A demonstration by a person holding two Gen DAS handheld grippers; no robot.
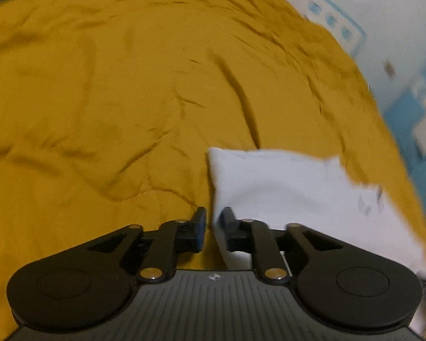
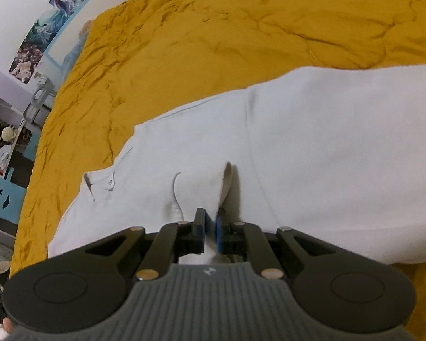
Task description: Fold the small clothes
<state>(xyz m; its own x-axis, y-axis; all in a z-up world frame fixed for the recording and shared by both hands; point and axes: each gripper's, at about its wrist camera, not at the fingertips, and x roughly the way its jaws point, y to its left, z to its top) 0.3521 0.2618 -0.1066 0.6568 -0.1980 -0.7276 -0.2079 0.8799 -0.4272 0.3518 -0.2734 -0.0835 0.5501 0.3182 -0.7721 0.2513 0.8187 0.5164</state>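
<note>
White cotton, a small shirt (image 2: pixel 298 147) lies on the yellow bedspread (image 2: pixel 213 28); it looks light and floppy, best taken at an edge or corner. My right gripper (image 2: pixel 211 227) is nearly closed with a ridge of the cloth pinched between its pads. My left gripper (image 1: pixel 213 224) stands slightly parted at the shirt's corner, gripping nothing.

A shirt (image 2: pixel 312 147) is spread flat on a bedspread (image 2: pixel 213 28), which extends beyond it on the far side and to the left. In the right wrist view, shelves (image 2: pixel 5 147) are seen left of the bed, with posters (image 2: pixel 42 28) on the wall behind.
</note>
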